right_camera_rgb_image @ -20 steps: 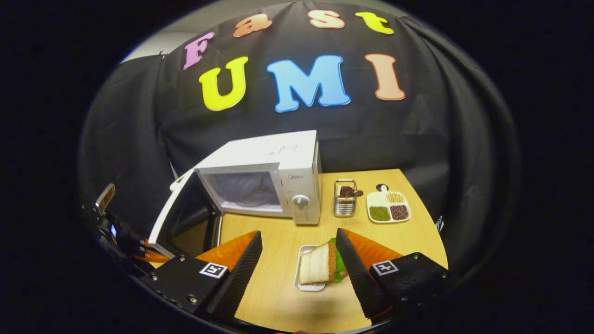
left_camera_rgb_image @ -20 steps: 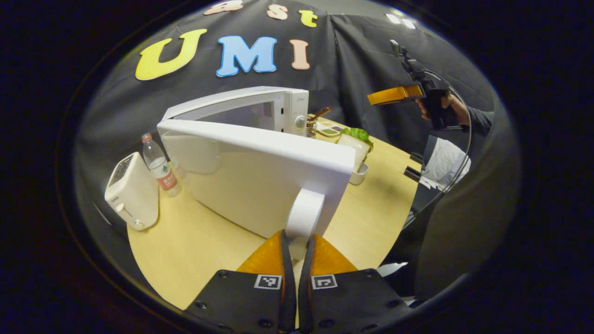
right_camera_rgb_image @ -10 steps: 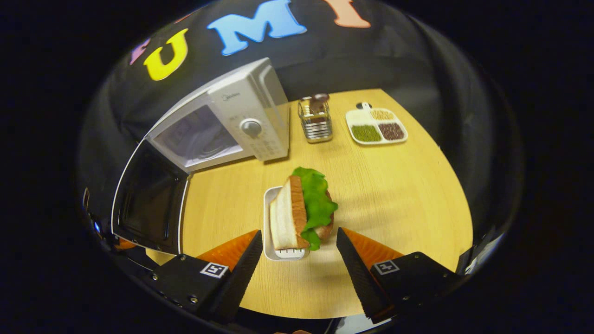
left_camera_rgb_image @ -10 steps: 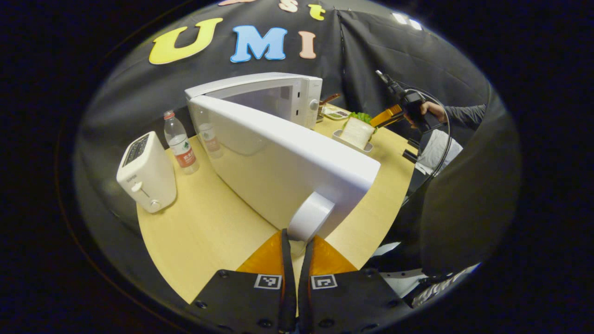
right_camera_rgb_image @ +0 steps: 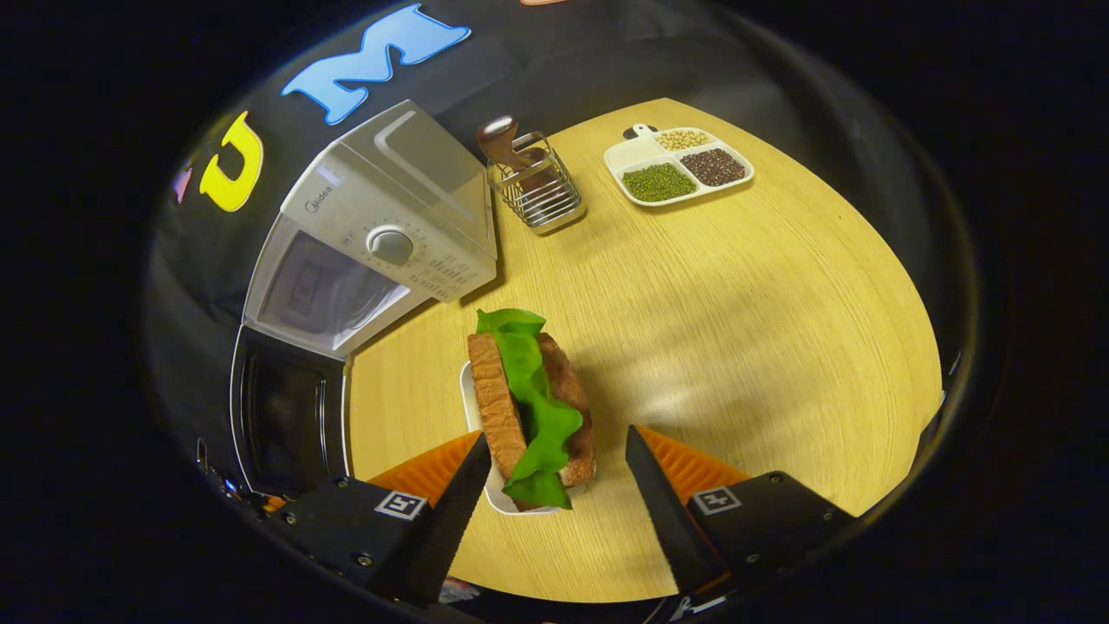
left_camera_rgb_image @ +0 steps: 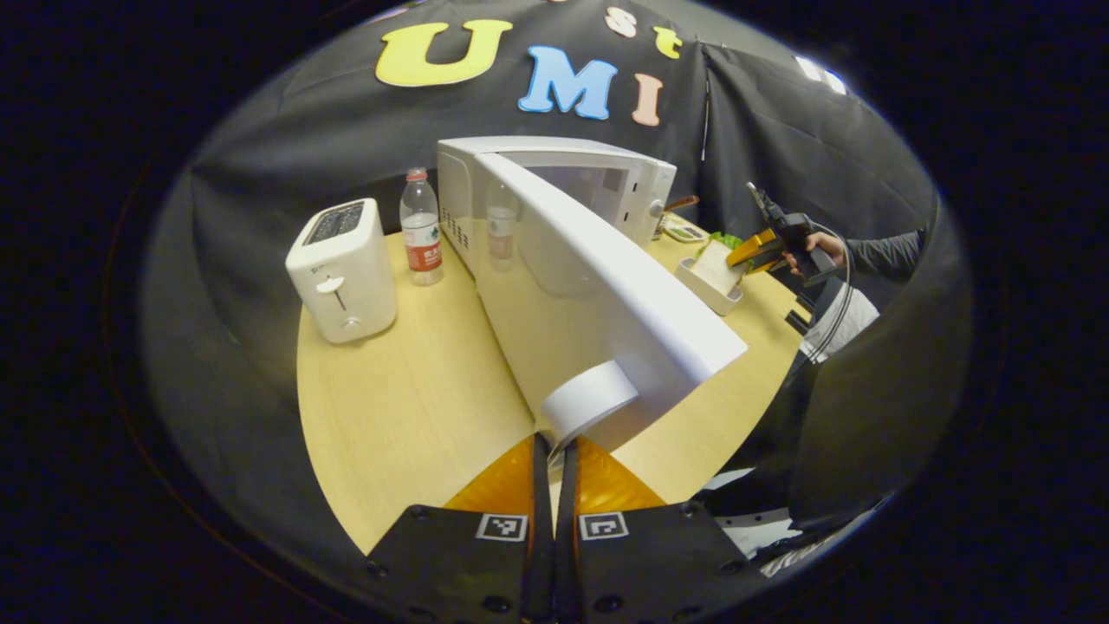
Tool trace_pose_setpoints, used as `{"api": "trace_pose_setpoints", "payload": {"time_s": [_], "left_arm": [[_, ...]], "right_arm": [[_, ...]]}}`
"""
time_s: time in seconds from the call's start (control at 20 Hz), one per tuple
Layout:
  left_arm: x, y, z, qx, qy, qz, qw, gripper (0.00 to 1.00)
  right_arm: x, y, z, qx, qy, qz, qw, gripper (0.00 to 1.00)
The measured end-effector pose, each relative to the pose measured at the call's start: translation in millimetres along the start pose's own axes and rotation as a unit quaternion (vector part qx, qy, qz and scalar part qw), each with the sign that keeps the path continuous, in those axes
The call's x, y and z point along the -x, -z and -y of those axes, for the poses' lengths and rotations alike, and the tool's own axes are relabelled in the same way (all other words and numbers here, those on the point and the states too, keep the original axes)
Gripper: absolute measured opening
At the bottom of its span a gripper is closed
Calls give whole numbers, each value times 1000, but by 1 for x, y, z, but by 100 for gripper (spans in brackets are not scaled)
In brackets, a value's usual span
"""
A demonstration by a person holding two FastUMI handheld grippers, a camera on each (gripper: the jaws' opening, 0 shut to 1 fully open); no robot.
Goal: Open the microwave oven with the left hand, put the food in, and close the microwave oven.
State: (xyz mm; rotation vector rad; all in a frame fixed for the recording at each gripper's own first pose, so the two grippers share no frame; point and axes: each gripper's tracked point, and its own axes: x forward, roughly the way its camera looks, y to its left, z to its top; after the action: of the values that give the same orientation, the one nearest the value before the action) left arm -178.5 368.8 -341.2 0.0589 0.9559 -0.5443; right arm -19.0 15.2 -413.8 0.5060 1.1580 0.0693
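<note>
One bench (right_camera_rgb_image: 736, 329) carries one microwave oven (right_camera_rgb_image: 381, 225), its door (left_camera_rgb_image: 598, 303) swung wide open. My left gripper (left_camera_rgb_image: 553, 464) has its jaws closed on the door handle (left_camera_rgb_image: 587, 400). One sandwich (right_camera_rgb_image: 530, 406) stands in one small white tray (right_camera_rgb_image: 511, 501) near the oven; my right gripper (right_camera_rgb_image: 554, 481) has its jaws open around it, not touching. One toaster (left_camera_rgb_image: 342, 269), one bottle (left_camera_rgb_image: 421, 227), one wire basket (right_camera_rgb_image: 535, 186), and one divided dish (right_camera_rgb_image: 677, 165) with three kinds of grains.
</note>
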Motion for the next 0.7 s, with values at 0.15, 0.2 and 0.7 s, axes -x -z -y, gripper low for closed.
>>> {"api": "trace_pose_setpoints", "payload": {"time_s": [0.15, 0.2, 0.7], "left_arm": [[3, 2, -4, -1, -19, 9, 1000, 8], [2, 3, -4, -6, -24, 11, 1000, 8], [61, -25, -4, 30, -144, 134, 980, 83]], "right_arm": [[-4, 2, -5, 8, -2, -8, 1000, 78], [-3, 2, -9, 13, -4, -9, 1000, 71], [18, -11, -53, 73, -40, 20, 996, 31]]}}
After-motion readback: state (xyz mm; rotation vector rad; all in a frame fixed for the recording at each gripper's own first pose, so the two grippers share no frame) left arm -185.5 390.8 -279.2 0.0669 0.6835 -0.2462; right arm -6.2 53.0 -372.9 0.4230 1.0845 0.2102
